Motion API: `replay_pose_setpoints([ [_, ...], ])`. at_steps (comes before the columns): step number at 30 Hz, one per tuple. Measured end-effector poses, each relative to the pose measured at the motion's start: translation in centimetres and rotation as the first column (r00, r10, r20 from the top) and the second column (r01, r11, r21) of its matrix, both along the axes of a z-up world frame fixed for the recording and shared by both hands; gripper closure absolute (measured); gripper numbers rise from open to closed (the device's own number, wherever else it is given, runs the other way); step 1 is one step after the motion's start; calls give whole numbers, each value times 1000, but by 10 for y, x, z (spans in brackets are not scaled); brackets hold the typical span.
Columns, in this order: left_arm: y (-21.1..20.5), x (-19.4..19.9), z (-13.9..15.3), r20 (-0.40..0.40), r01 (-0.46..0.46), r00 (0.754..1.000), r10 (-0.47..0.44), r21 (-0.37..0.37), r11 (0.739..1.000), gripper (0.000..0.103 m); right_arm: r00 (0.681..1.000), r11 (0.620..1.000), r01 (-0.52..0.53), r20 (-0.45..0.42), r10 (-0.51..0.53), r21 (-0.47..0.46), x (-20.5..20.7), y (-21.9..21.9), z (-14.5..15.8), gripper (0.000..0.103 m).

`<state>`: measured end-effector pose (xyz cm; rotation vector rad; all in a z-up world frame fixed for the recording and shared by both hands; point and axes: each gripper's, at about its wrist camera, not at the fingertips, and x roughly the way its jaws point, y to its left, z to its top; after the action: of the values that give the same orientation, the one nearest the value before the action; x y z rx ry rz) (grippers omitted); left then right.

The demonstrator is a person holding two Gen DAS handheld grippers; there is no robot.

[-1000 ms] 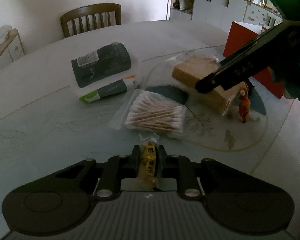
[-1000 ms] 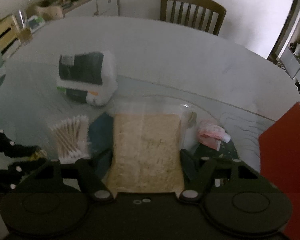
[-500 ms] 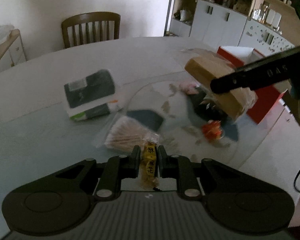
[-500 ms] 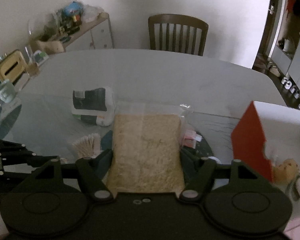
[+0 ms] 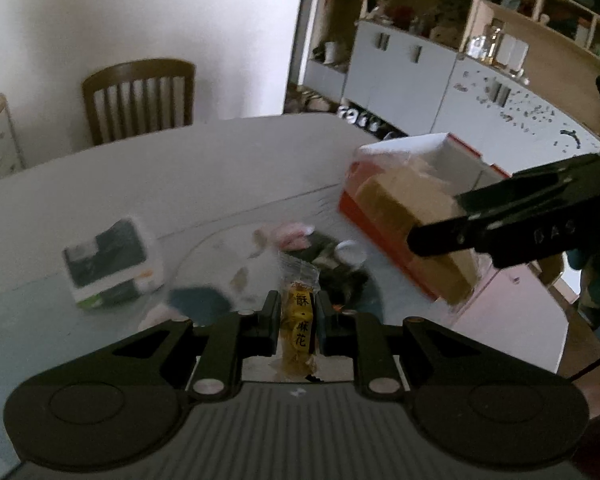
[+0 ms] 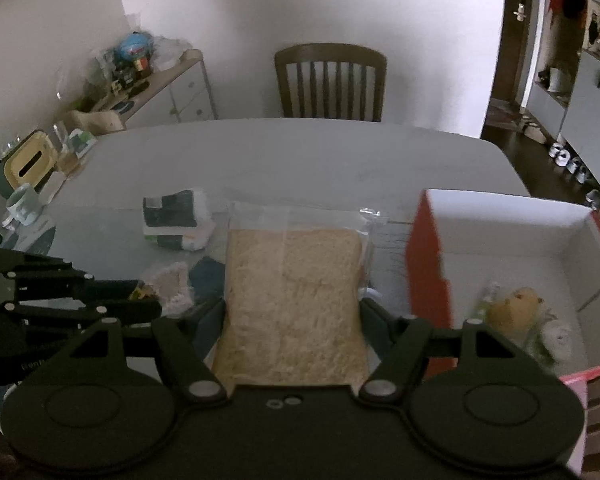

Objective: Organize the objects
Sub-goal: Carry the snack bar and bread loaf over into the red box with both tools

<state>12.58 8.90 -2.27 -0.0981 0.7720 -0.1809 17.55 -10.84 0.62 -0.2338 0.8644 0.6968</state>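
- Carrying two items at once toward the red box [image 6: 428, 264] is where trouble could start: both grippers are off the table and converging on one opening.
- Collision is one risk. In the left wrist view the right gripper [image 5: 432, 236] crosses in from the right, between the left gripper [image 5: 298, 320] and the box, so a careless swing could knock one load loose.
- The yellow snack packet [image 5: 298, 330] is pinched narrowly between the left gripper's nearly closed jaws, with its clear crimped end sticking out toward the far side. The wrapper looks slippery, so it could slide out if jolted.
- The wrapped tan block [image 6: 294, 304] fills the right gripper [image 6: 292, 308], whose jaws stand wide and press on its two sides. Its loose plastic wrap could shift under the pads, letting the block sag or tilt.
- The box sits at the right edge of the table [image 6: 300, 152], just right of the block in the right wrist view, its white interior open. A few small items, one yellowish [image 6: 516, 308], already lie at its near end, so a large block dropped there could land on them or catch the red wall.
- Left on the table are a dark green and white pack [image 5: 112, 264] to the left and pink wrapped bits [image 5: 292, 234] near the middle.
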Motion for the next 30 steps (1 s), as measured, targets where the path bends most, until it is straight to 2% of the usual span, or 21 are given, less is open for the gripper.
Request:
replay_pose_setpoints([
  [11, -73, 34, 15, 32, 54, 998, -54, -5, 999, 86, 999, 999, 44, 17, -44, 8, 23, -70, 7, 31],
  [30, -183, 96, 18, 32, 130, 991, -131, 31, 991, 86, 989, 990, 142, 42, -142, 10, 87, -174, 3, 31],
])
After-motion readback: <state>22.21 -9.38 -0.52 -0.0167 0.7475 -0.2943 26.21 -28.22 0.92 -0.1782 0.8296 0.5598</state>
